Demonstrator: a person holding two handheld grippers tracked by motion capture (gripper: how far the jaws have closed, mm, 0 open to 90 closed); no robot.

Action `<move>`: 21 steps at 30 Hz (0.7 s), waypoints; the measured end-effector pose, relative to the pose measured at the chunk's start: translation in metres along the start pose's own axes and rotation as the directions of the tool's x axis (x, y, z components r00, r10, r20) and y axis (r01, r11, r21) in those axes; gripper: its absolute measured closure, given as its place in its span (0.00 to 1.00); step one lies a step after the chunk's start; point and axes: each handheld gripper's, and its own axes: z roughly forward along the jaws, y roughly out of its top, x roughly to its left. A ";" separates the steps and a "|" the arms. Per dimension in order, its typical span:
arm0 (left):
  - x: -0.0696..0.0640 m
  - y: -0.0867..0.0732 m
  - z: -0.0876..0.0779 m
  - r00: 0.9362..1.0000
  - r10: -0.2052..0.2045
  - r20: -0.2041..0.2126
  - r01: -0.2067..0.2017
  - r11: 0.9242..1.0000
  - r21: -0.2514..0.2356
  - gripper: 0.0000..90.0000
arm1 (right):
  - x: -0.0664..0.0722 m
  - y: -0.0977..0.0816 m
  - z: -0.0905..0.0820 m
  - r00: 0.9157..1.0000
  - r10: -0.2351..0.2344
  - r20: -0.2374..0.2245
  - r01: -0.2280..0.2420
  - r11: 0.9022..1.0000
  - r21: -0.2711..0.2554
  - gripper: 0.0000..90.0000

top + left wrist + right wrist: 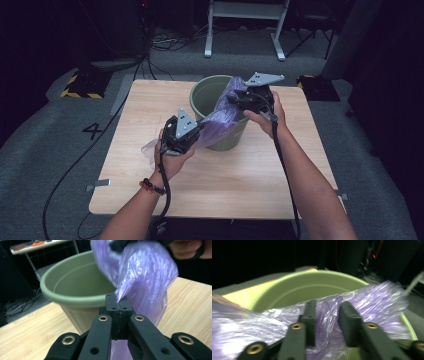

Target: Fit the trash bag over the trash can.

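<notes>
A thin purple plastic bag (220, 120) stretches over the round green plastic bucket (206, 92).
The left gripper (117, 300) pinches its edge tight; the right gripper (325, 315) stands part-open, film bunched between its jaws.

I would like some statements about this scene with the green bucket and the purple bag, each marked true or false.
1. The left tongs are shut on the thin purple plastic bag. True.
2. The round olive-green plastic bucket lies on its side. False: it stands upright on the light wooden table.
3. The right tongs have their jaws apart, with bag film between them. True.
4. The bag lies flat on the floor. False: it hangs over the bucket's rim.
</notes>
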 end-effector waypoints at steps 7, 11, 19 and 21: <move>-0.001 0.014 0.004 1.000 0.008 0.004 -0.008 1.000 0.001 1.00 | 0.003 0.002 0.009 0.996 -0.020 0.084 0.012 0.996 0.091 0.47; 0.003 0.018 0.008 0.999 -0.032 0.010 0.032 1.000 -0.002 1.00 | 0.002 0.003 0.001 0.997 0.008 0.081 -0.012 0.999 0.045 0.41; 0.000 0.022 0.015 1.000 -0.027 0.004 0.027 0.999 0.018 1.00 | 0.001 -0.008 -0.035 0.996 0.033 -0.085 -0.043 0.992 -0.115 0.38; 0.001 0.023 0.017 0.999 -0.034 0.006 0.034 0.999 0.021 1.00 | 0.006 -0.015 -0.042 0.989 -0.006 -0.149 -0.013 0.992 -0.127 0.38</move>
